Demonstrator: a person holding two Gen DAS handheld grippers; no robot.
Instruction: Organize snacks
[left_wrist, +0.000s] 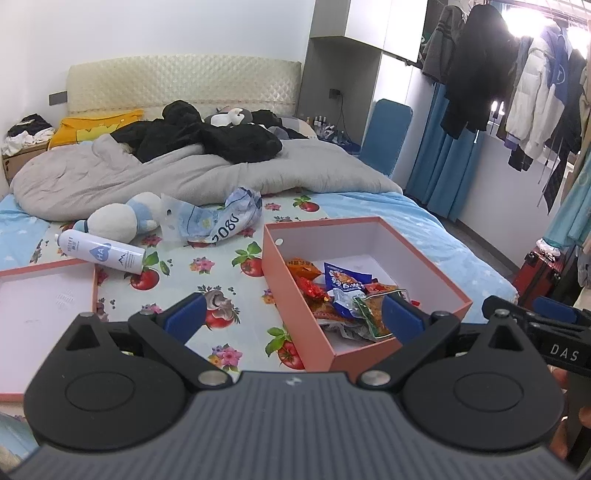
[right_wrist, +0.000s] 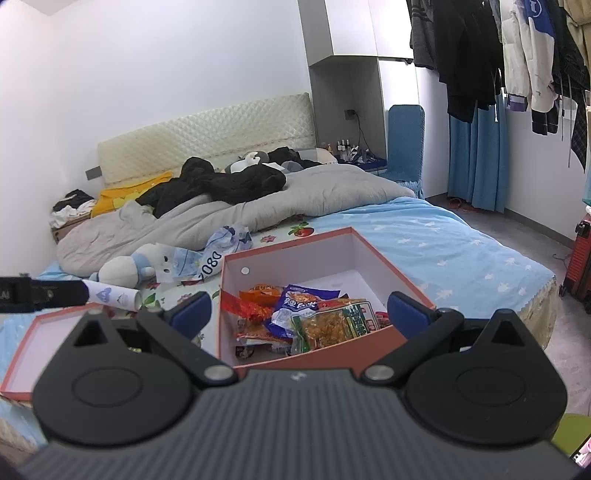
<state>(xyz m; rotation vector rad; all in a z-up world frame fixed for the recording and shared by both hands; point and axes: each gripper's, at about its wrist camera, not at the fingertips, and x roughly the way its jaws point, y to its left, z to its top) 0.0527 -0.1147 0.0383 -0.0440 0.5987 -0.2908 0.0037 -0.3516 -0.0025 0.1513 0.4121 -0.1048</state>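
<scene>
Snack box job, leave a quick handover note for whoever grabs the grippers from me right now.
Left gripper: open, holding nothing, hovering over the bed beside the box's near left corner.
Right gripper: open, holding nothing, poised over the near end of the box.
Pink box: lidless on the bed, snack packets piled in its near half, far half bare.
Lid: lying open side up on the bed, left of the box.
Done: every snack in view is in the box.
Left: likely tidy the pile and put the lid on. The crumpled blue-white bag near the plush toy may need checking.
</scene>
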